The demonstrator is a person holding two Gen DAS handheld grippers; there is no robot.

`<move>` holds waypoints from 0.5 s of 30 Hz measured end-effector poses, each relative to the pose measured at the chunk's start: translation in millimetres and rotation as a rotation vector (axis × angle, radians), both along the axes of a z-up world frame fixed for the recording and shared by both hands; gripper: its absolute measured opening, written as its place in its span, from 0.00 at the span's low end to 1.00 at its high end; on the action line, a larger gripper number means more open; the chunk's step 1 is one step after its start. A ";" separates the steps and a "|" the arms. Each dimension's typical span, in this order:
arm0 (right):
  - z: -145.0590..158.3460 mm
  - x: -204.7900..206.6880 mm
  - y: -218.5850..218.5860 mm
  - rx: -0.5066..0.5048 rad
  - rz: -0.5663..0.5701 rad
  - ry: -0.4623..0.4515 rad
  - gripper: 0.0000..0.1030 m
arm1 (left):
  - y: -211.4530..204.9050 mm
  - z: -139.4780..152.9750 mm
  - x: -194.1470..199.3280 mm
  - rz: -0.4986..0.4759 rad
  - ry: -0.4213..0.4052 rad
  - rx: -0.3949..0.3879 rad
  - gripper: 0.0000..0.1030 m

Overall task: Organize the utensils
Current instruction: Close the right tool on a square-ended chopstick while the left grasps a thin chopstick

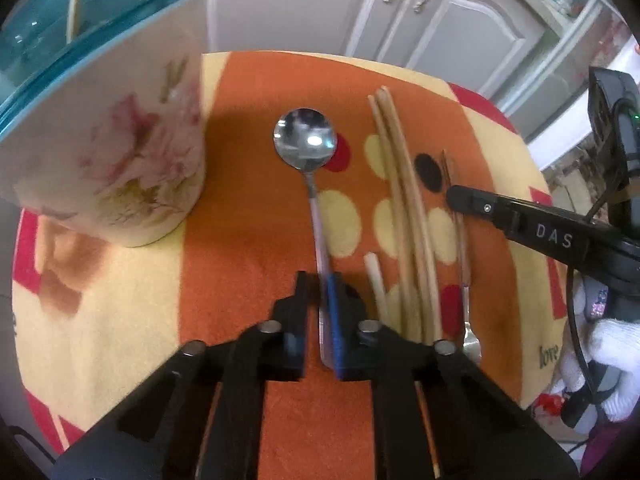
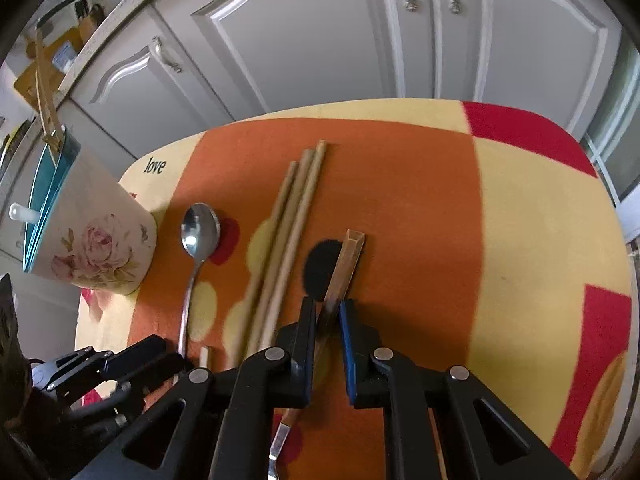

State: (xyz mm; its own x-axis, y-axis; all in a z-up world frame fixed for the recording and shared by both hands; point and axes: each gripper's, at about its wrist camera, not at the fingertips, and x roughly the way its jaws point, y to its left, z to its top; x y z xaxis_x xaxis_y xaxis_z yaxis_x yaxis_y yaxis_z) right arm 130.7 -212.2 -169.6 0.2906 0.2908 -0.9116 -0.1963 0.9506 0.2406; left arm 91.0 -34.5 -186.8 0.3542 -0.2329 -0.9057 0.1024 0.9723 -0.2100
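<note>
A metal spoon (image 1: 306, 140) with a pale handle lies on the patterned mat (image 1: 248, 240). My left gripper (image 1: 318, 284) straddles the spoon's handle; its jaws stand slightly apart, near the handle. Several wooden chopsticks (image 1: 400, 200) lie to the right of the spoon. A fork with a brown wooden handle (image 2: 346, 264) lies right of the chopsticks. My right gripper (image 2: 326, 310) straddles that handle, jaws narrowly open around it. A floral utensil cup (image 1: 116, 152) with a teal rim stands at the left; it also shows in the right wrist view (image 2: 96, 252).
The mat (image 2: 520, 220) covers a small table with edges close on all sides. Grey cabinet doors (image 2: 320, 40) stand behind. A short pale stick (image 1: 376, 276) lies beside the chopsticks. The cup holds sticks (image 2: 46, 100).
</note>
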 end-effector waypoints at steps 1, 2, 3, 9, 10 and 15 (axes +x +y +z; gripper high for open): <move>0.1 -0.6 -2.6 -0.001 -0.005 0.002 0.11 | -0.3 -0.2 -1.3 -0.009 0.007 -0.005 0.02; 0.6 -1.5 -5.6 -0.002 -0.009 0.004 0.11 | -0.6 -1.1 -3.5 -0.025 0.017 -0.012 0.02; 0.7 -2.2 -6.9 -0.004 -0.010 0.005 0.11 | -0.2 -1.8 -5.8 -0.037 0.021 -0.015 0.02; -2.0 -5.4 -12.7 0.014 -0.009 0.017 0.11 | 7.7 3.5 -17.6 -0.053 0.067 -0.054 0.01; -2.8 -5.3 -12.9 0.018 -0.012 0.017 0.11 | 6.9 6.6 -17.3 -0.051 0.074 -0.074 0.02; -4.3 -3.9 -11.4 0.016 -0.013 0.023 0.11 | -6.3 19.7 -10.2 -0.046 0.054 -0.105 0.09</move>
